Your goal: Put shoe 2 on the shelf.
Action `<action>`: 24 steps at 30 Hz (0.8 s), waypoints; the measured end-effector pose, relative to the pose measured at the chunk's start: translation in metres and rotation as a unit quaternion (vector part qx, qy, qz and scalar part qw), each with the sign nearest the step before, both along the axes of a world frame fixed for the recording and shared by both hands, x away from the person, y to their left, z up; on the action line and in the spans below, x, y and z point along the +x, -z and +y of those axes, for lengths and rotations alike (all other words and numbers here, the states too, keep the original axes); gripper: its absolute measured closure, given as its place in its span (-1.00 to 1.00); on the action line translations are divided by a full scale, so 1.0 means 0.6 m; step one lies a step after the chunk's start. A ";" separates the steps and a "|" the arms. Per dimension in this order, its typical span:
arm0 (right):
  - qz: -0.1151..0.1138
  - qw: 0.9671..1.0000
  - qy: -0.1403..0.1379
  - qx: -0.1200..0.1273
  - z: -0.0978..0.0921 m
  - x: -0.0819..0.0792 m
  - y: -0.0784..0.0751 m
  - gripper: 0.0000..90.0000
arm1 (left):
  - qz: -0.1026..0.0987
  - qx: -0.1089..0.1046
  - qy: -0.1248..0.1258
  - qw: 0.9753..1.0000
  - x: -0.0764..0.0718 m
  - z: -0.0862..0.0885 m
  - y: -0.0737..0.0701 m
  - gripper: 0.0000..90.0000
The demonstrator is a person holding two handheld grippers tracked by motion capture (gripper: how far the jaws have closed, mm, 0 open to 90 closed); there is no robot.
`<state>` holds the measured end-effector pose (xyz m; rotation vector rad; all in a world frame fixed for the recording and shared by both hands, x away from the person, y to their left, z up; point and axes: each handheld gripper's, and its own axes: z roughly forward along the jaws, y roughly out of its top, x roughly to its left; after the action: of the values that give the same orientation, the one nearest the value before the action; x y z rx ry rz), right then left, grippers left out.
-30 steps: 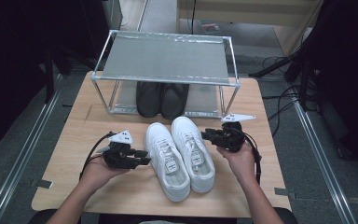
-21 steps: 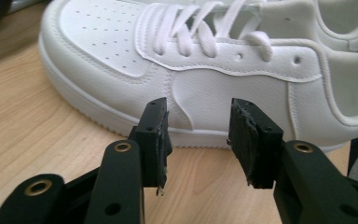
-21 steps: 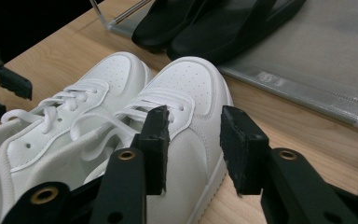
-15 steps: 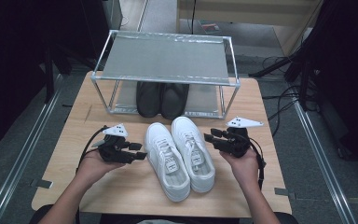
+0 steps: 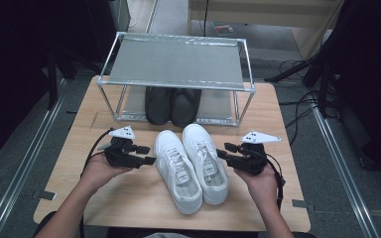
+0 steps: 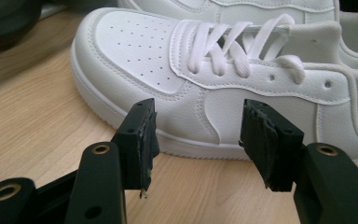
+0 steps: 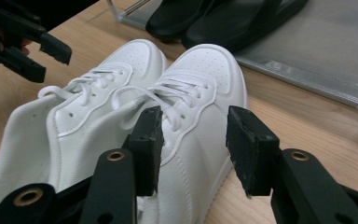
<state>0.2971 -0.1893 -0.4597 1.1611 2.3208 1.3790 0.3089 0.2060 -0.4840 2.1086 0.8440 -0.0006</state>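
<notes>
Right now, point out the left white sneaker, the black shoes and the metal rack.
left white sneaker (image 5: 177, 171), high view, on its laces.
black shoes (image 5: 172, 105), high view, where the pair meets, on the rack's lower shelf.
metal rack (image 5: 176, 62), high view, on its top shelf.

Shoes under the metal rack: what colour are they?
Black shoes, best seen in the high view.

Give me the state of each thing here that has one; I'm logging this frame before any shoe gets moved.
Left gripper: open, beside the left white sneaker, not touching it.
Right gripper: open, beside the right white sneaker, holding nothing.
Left white sneaker: upright on the table, laced, toe toward the rack.
Right white sneaker: upright, laced, alongside the other.
Black shoes: paired on the rack's lower shelf.
Rack: top shelf bare.
</notes>
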 end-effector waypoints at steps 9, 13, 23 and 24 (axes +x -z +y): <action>0.012 1.000 0.009 0.005 0.007 -0.018 -0.001 0.21 | 0.006 -0.003 -0.003 1.000 0.015 0.014 0.001 0.00; 0.011 1.000 0.006 0.006 0.018 -0.028 -0.002 0.20 | 0.003 0.000 -0.007 1.000 0.026 0.018 -0.001 0.00; 0.003 1.000 0.003 0.005 0.049 -0.058 -0.003 0.17 | -0.010 -0.017 -0.004 1.000 0.036 0.022 -0.001 0.00; 0.004 1.000 0.005 0.010 0.050 -0.061 -0.004 0.16 | -0.010 -0.018 -0.005 1.000 0.037 0.022 -0.001 0.00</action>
<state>0.2606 -0.1590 -0.4572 1.1849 2.3087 1.4006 0.3311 0.2191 -0.4835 2.0682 0.8362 0.0110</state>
